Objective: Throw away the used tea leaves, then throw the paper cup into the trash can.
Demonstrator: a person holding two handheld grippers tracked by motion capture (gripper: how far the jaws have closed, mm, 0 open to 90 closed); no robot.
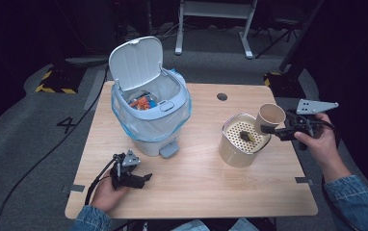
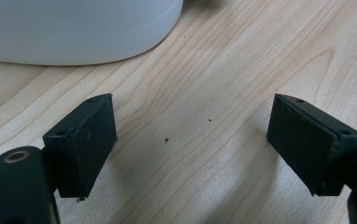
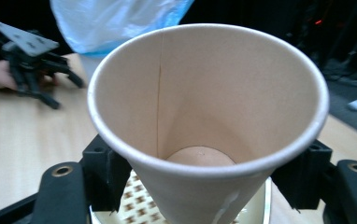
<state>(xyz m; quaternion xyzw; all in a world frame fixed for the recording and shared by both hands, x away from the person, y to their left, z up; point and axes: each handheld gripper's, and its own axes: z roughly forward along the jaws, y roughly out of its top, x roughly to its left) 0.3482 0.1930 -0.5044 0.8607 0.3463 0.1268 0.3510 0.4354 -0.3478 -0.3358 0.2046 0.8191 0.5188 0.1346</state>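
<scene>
Right gripper (image 1: 268,126) clamping paper cup (image 1: 270,117) above wooden table (image 1: 196,183), dark room.

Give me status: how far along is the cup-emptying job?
Done: dark dregs lie on the perforated strainer; the paper cup looks empty. In hand: right gripper clamps the tipped cup over the strainer. Left, probably: bin the cup; the trash bin stands open. Left gripper idles open on the table.
</scene>
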